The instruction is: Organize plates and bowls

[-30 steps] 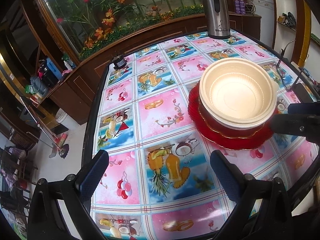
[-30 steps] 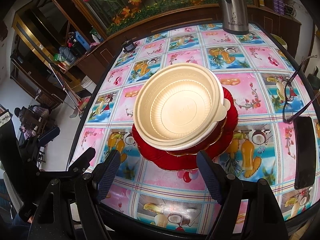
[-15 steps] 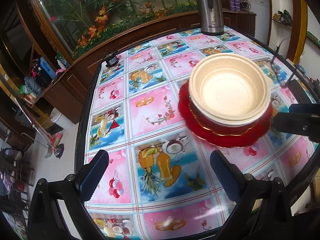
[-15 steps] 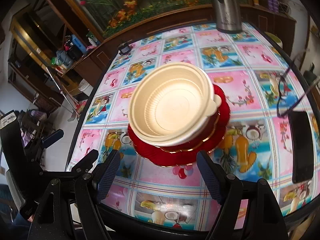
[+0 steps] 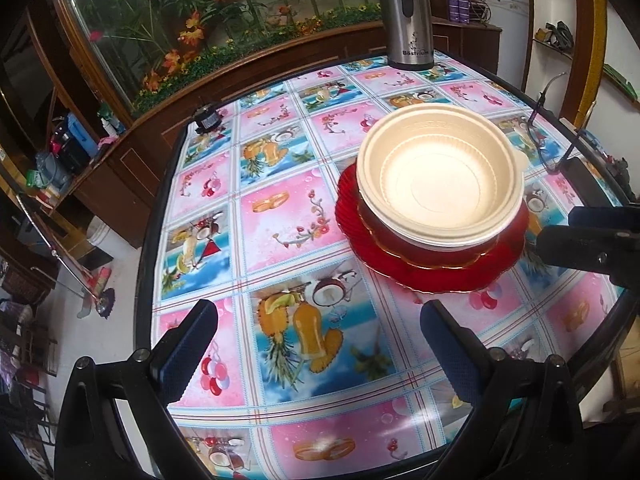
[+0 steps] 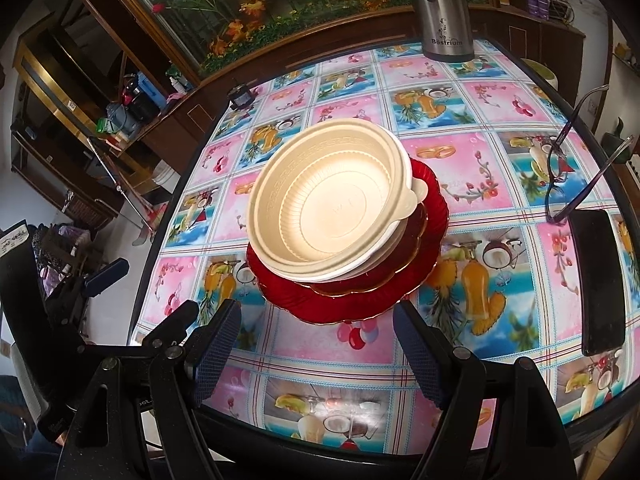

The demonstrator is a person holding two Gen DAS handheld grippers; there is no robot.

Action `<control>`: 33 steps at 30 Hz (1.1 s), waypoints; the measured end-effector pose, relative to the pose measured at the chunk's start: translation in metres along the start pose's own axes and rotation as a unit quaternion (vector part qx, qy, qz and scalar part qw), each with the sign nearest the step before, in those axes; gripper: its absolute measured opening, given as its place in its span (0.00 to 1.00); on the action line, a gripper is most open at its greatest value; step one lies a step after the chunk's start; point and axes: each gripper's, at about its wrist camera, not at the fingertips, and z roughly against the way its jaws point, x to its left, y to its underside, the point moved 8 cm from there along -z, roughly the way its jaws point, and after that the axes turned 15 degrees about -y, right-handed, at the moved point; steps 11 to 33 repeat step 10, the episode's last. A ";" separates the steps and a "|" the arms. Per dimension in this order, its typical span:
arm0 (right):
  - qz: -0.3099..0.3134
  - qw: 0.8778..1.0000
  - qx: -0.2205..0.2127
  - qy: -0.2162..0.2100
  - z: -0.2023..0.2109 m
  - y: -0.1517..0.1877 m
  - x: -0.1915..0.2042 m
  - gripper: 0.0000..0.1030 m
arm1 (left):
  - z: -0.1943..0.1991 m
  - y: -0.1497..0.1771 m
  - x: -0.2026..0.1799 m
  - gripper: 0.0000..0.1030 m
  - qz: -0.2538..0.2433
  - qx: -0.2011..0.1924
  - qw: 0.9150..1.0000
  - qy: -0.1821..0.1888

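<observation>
A cream bowl (image 5: 438, 182) sits on top of a stack: a red bowl (image 5: 508, 236) under it and a wide red plate (image 5: 424, 276) at the bottom, on the fruit-print table. The same cream bowl (image 6: 332, 200) and red plate (image 6: 360, 300) show in the right wrist view. My left gripper (image 5: 318, 344) is open and empty, near the table's front edge, left of the stack. My right gripper (image 6: 316, 336) is open and empty, just in front of the stack; it also shows at the right edge of the left wrist view (image 5: 592, 236).
A steel thermos (image 5: 406, 16) stands at the table's far edge. A small dark object (image 5: 206, 118) lies at the far left corner. Glasses (image 6: 576, 176) and a black phone (image 6: 598, 280) lie on the right side. A wooden cabinet with plants is behind.
Both grippers have drawn back a little from the stack and stayed open. The stack has not moved.
</observation>
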 end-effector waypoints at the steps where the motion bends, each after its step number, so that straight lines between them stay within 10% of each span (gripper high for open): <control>1: -0.001 1.000 -0.001 0.000 0.001 0.000 -0.001 0.80 | 0.001 0.000 -0.001 0.98 -0.001 0.000 1.000 0.003; 5: 0.002 1.000 -0.009 0.001 0.005 -0.002 0.001 0.80 | 0.007 -0.001 -0.006 0.98 0.010 0.001 0.999 0.049; 33: 0.000 1.000 -0.014 0.004 0.010 0.000 -0.003 0.80 | 0.011 -0.003 -0.012 0.98 0.004 -0.007 0.999 0.043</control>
